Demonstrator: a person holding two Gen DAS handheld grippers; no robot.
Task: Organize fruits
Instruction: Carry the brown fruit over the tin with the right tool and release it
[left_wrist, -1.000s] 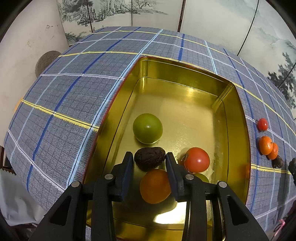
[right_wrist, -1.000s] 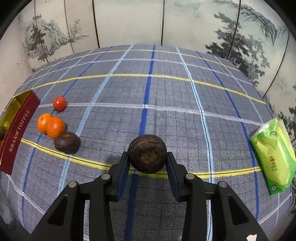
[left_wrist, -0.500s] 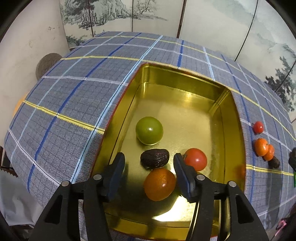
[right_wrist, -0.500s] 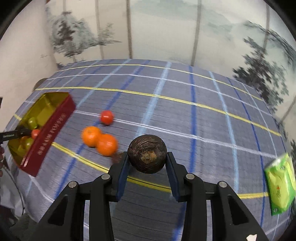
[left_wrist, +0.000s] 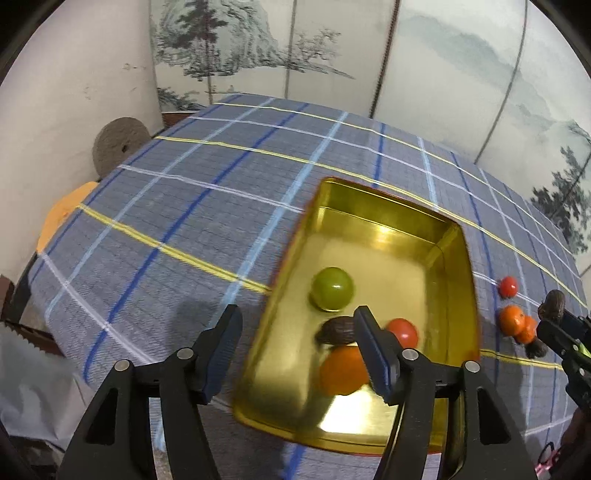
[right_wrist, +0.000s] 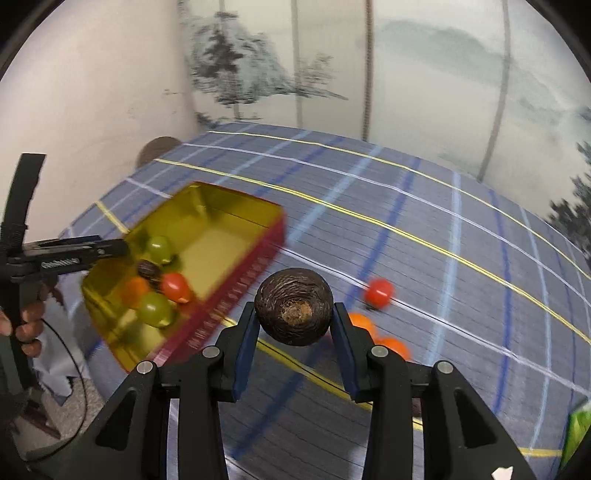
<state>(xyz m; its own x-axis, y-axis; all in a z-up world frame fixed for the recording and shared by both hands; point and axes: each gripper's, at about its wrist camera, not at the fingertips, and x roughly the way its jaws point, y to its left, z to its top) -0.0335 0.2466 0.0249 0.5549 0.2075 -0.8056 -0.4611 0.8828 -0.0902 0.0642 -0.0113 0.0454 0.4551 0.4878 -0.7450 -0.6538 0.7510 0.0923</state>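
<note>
Writing runs along the red outer wall of the gold tin (right_wrist: 236, 218) but is too blurred to read. The right gripper (right_wrist: 294, 325) is clamped on a dark wrinkled fruit (right_wrist: 293, 312), carried above the checked tablecloth (right_wrist: 424, 236). The left gripper (left_wrist: 297, 347) holds nothing; its jaws have just been opening, half spread over the tin's near left rim. The tin holds five fruits: two green, one red, one orange, one dark. Three lie on the cloth: one red tomato (right_wrist: 378, 291) and two oranges (right_wrist: 395, 345).

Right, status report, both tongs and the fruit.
Left tongs just opened, empty, over gold tin. Right tongs shut on dark wrinkled fruit. Path to tin clear.
</note>
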